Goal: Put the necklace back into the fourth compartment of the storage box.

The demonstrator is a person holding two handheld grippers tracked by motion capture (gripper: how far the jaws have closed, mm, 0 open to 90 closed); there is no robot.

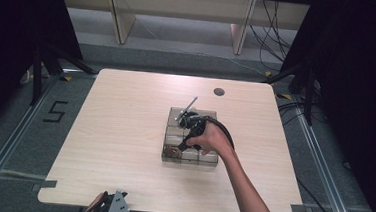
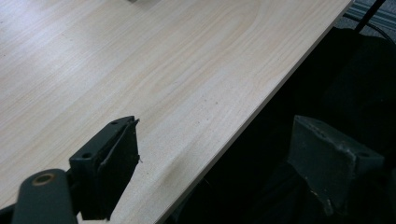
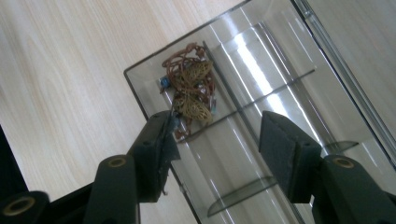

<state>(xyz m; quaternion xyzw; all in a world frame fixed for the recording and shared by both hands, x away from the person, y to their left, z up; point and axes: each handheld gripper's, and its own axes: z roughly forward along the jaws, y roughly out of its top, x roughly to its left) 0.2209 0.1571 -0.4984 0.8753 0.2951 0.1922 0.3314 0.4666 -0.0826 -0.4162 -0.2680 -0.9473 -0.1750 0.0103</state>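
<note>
The jewellery point(image 3: 191, 91) already lies in a corner compartment of the clear box point(image 3: 289, 51) on the table point(image 1: 124, 131) — the right gripper point(image 3: 217, 140) hangs above it, jaws apart and empty, so the drop looks done — while the left gripper point(image 2: 210, 158) idles wide open at the table edge.

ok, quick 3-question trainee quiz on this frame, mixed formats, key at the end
1. True or false: the right gripper is clamped on the jewellery.
2. Where does the jewellery lie? A) on the bare table B) in a corner compartment of the clear organizer box C) between the left gripper's jaws
3. Fill in: the left gripper hangs at the table's near ____.

Key: 1 false, its jaws stand apart with nothing pressed between them. 2 B. 3 edge.
</note>
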